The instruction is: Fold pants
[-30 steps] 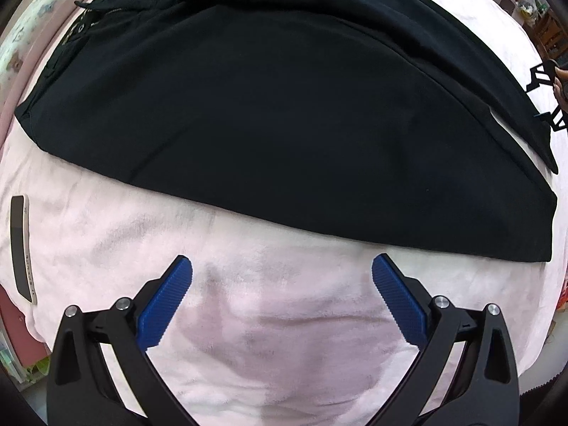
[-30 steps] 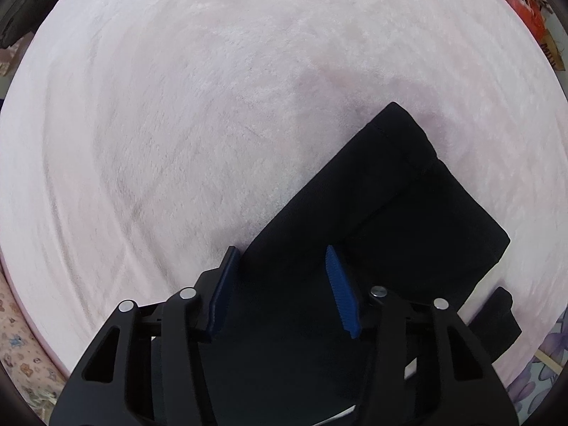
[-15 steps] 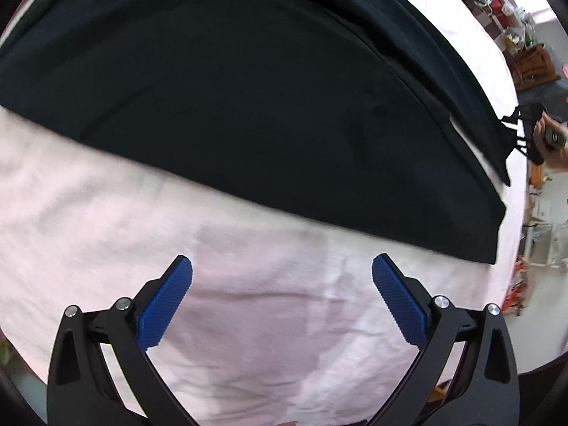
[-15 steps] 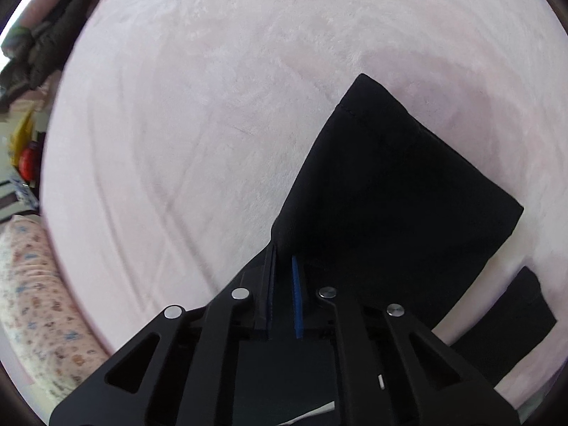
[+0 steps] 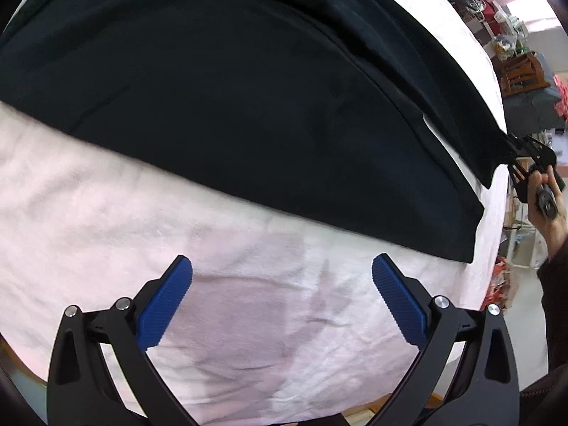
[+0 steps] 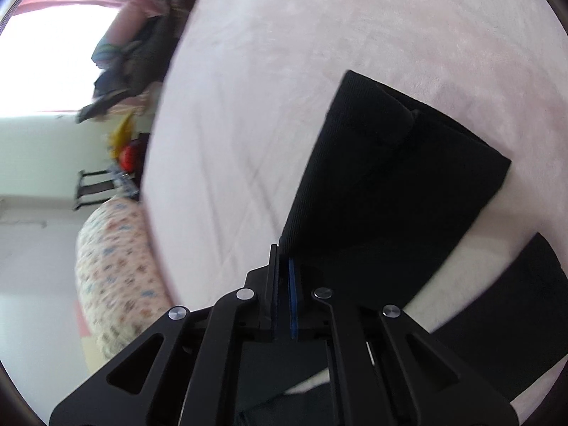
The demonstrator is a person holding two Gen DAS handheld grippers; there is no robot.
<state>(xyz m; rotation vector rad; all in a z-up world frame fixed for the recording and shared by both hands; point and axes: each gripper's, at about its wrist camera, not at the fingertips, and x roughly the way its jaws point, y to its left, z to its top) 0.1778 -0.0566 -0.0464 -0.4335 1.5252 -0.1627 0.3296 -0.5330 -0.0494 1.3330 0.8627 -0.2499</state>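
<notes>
Pants (image 5: pixel 248 99) lie flat across the pink bedspread (image 5: pixel 106 213), and my right tongs (image 6: pixel 284 277), gaping a second ago, have clamped the cuff (image 6: pixel 372 135) and lifted it, starting the fold, while my left tongs (image 5: pixel 282 298) hang wide and empty.

This is a home bedroom. A wide bed covered with a pale pink fleece blanket (image 5: pixel 106 213) fills both views. At the bed's left edge in the right wrist view lies a pillow in flower-patterned cloth (image 6: pixel 117 266), and farther off a heap of dark clothes (image 6: pixel 135 60) sits below a bright window with pink curtains (image 6: pixel 71 3). Far right in the left wrist view, a wooden rack (image 5: pixel 522 74) and cluttered household things stand beside the bed.
</notes>
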